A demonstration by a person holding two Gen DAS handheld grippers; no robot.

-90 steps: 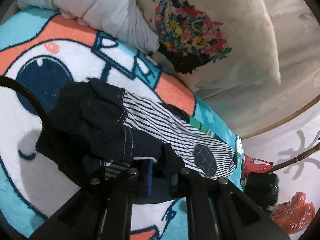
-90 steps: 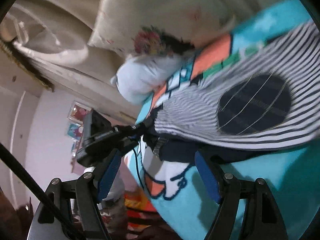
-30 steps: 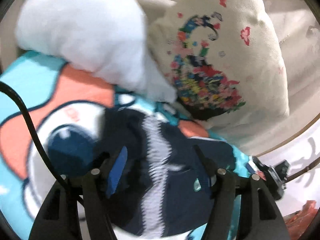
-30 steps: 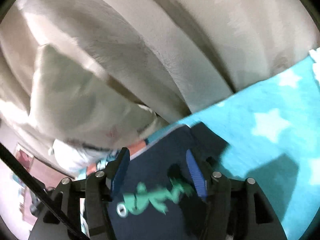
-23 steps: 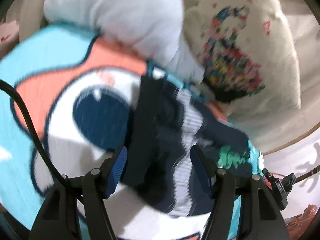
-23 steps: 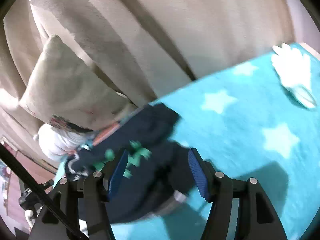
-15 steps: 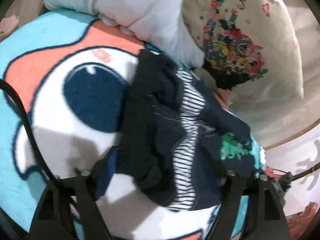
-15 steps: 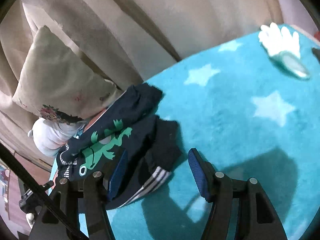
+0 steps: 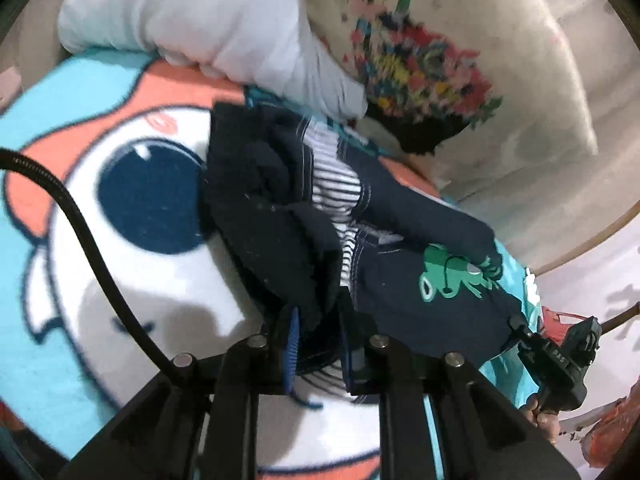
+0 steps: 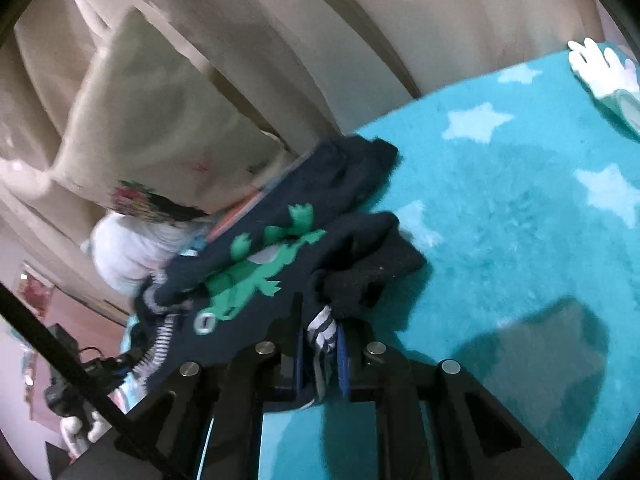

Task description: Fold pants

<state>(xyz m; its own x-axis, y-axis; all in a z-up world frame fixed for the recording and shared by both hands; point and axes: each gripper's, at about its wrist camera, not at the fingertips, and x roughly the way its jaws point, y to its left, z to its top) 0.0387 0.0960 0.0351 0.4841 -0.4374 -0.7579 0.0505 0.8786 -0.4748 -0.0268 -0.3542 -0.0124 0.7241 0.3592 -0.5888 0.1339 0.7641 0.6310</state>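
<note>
The pants (image 9: 400, 280) are navy with a green frog print and a striped lining. They lie crumpled on a cartoon blanket (image 9: 140, 280). My left gripper (image 9: 318, 344) is shut on a dark fold at the pants' near edge. In the right wrist view the pants (image 10: 256, 264) lie on the teal star part of the blanket (image 10: 520, 220). My right gripper (image 10: 320, 354) is shut on a striped and navy edge of them.
A white pillow (image 9: 200, 20) and a floral cushion (image 9: 440, 60) sit just behind the pants against beige upholstery (image 10: 320, 20). The right gripper's body (image 9: 560, 356) shows at the blanket's right edge. A white cartoon hand print (image 10: 600, 68) marks the far right.
Both grippers were open over the pants half a second ago. Now each has come down and shut on an edge of the pants. The pants were refolded, frog side up.
</note>
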